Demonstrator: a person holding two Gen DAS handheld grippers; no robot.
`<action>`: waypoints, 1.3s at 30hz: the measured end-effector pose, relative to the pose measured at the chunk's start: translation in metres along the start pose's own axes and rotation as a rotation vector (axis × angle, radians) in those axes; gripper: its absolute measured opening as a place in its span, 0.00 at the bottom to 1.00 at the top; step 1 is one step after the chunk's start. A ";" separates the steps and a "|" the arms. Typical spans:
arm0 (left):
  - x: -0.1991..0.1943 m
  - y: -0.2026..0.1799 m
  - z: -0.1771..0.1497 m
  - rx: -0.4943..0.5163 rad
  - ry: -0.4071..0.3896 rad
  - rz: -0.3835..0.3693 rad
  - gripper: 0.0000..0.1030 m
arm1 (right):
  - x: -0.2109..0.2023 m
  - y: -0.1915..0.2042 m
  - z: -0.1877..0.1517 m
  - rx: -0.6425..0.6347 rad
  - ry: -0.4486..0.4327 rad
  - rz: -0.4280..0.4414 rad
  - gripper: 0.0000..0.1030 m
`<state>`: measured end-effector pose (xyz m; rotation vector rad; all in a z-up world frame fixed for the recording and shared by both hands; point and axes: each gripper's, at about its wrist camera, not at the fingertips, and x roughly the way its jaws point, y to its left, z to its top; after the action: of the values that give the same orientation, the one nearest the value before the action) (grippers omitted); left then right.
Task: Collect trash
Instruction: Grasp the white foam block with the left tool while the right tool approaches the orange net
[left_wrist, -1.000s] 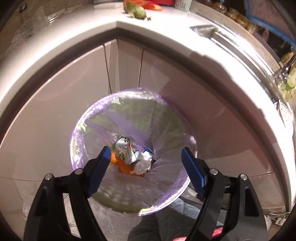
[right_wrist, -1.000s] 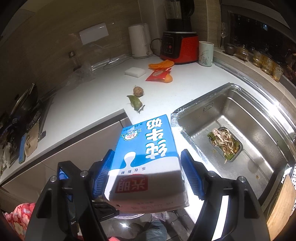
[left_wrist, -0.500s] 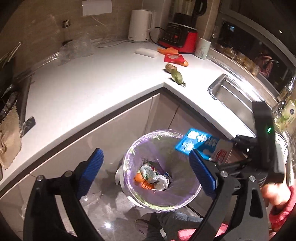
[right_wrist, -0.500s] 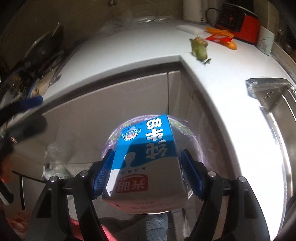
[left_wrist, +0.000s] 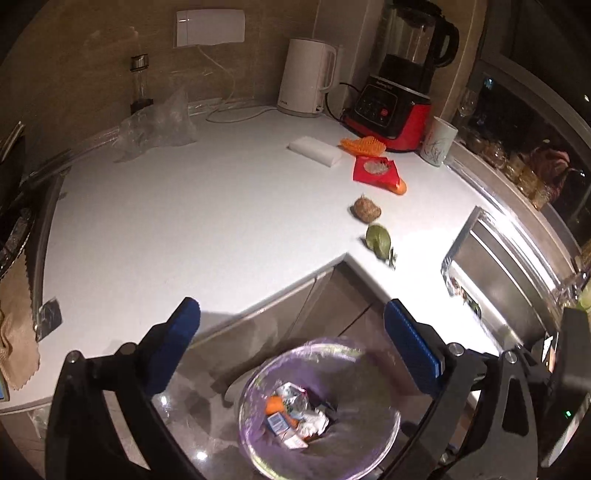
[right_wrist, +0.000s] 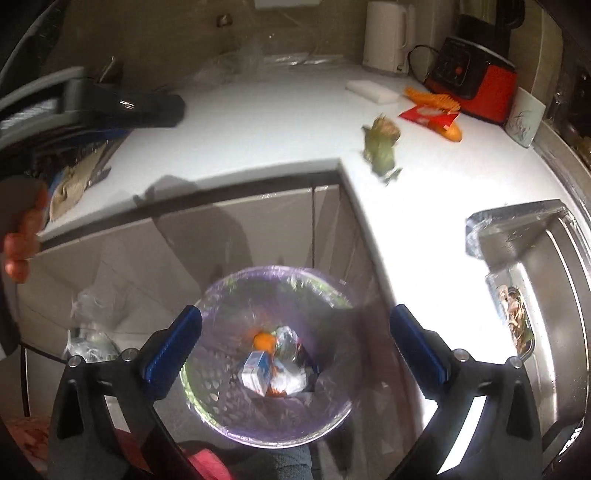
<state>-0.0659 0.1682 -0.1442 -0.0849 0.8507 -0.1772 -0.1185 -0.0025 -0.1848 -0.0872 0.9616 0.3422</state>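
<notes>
In bin — milk carton dropped; right gripper fingers opening, now empty.

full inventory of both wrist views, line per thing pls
trash bin: 1, purple liner, floor below counter corner
milk carton: 1, blue-white, inside bin on other trash
countertop: 1, white
kettle: 1, white, back wall
blender: 1, red-black, right of kettle
cup: 1, white patterned, beside blender
sponge: 1, white, on counter
orange brush: 1, before blender
red wrapper: 1, on counter
brown lump: 1, mid counter
green leaf: 1, near counter corner
clear plastic bag: 1, back left
sink: 1, steel, right
left gripper: blue pads, jaws opening, nothing between
right gripper: blue pads, jaws opening, nothing between
</notes>
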 end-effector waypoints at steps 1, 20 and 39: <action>0.007 -0.008 0.013 -0.011 -0.007 0.007 0.93 | -0.007 -0.010 0.008 0.008 -0.020 -0.005 0.98; 0.251 -0.078 0.209 -0.449 0.105 0.340 0.93 | 0.006 -0.170 0.096 0.048 -0.126 0.034 0.98; 0.347 -0.076 0.231 -0.518 0.250 0.367 0.67 | 0.043 -0.250 0.111 0.107 -0.125 0.123 0.98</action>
<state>0.3237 0.0290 -0.2381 -0.3938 1.1306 0.3890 0.0727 -0.2027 -0.1758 0.0905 0.8618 0.4037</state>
